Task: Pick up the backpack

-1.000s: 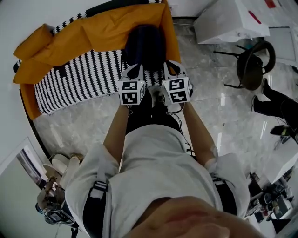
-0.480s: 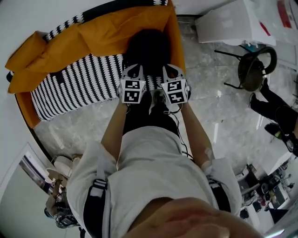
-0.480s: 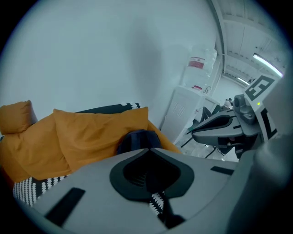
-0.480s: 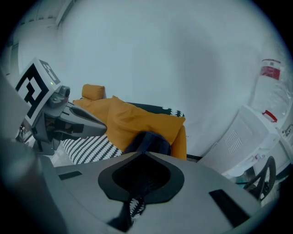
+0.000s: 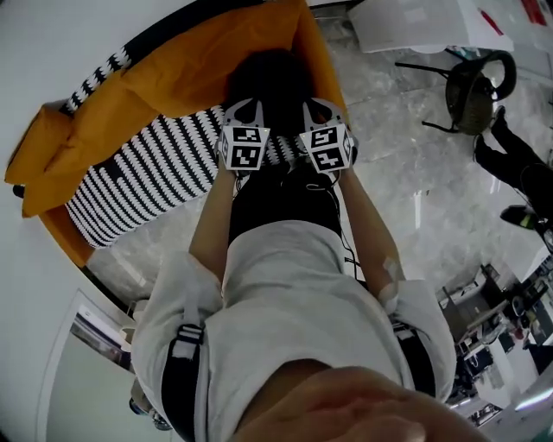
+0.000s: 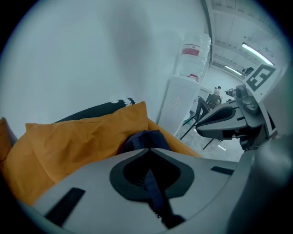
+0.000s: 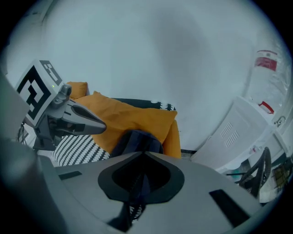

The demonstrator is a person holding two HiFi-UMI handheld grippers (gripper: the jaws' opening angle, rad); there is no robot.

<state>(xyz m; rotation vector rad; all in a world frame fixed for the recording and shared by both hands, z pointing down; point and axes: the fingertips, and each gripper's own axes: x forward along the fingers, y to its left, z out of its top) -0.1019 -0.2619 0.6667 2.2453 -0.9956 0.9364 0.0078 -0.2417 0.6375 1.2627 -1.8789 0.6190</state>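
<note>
A dark navy backpack [image 5: 268, 76] rests on the sofa against the orange cushions [image 5: 173, 73]; it also shows as the backpack [image 6: 144, 136] and the backpack [image 7: 136, 139] in the two gripper views. My left gripper [image 5: 244, 110] and right gripper [image 5: 316, 109] hang side by side just in front of it. Each is shut on a thin navy strap: the left strap [image 6: 156, 194] and the right strap [image 7: 136, 188] run out between the closed jaws. The backpack's lower part is hidden behind the grippers.
The sofa has a black-and-white patterned seat [image 5: 143, 173]. A white cabinet [image 5: 415, 22] and a black chair [image 5: 473, 86] stand to the right on the marble floor. A person in dark clothes [image 5: 518, 164] is at the far right. A water dispenser [image 6: 183, 103] stands beside the sofa.
Both grippers, still shut, have moved forward and down toward the backpack on the sofa. The head view has swung, so the sofa sits more to the left.
</note>
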